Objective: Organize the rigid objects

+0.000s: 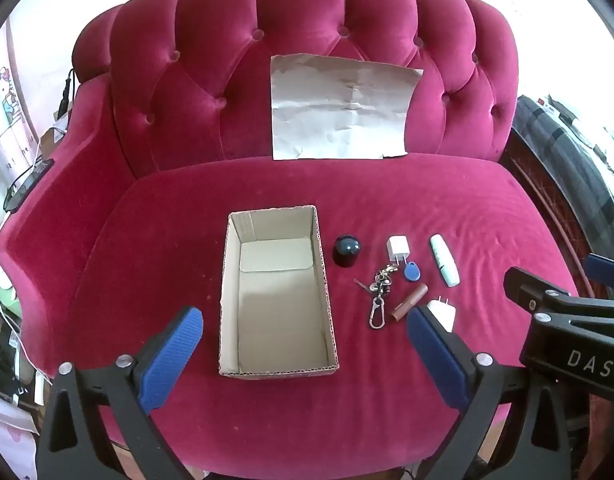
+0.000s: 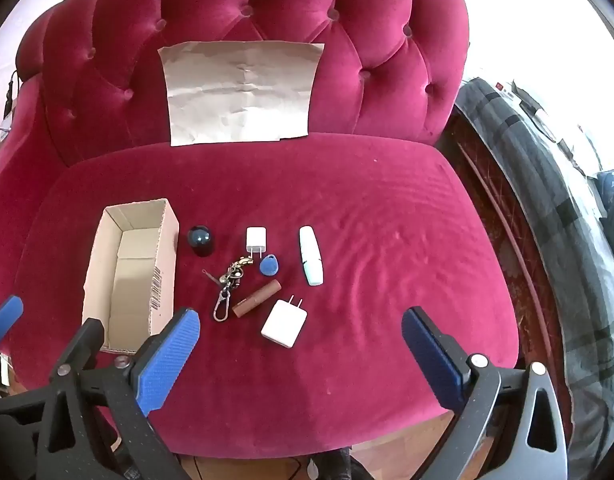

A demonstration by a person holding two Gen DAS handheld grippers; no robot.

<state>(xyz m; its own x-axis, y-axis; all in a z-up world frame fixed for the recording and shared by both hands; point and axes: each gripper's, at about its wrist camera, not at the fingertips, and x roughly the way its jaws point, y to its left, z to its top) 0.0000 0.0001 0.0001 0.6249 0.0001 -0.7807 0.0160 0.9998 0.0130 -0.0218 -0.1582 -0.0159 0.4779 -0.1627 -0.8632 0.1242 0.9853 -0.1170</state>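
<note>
Fingers wide apart, angled down over sofa

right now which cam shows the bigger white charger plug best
The right wrist view: the bigger white charger lies fully exposed between the open tongs, both prongs visible. In the left wrist view the charger is partly hidden behind a blue pad of the left tongs.

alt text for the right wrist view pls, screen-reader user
Both blue-padded fingers of the right tool stand wide open above a red velvet sofa seat, holding nothing. Ahead lie two white chargers, a brown tube, keychain, blue fob and white stick; an empty cardboard box sits left.
</note>
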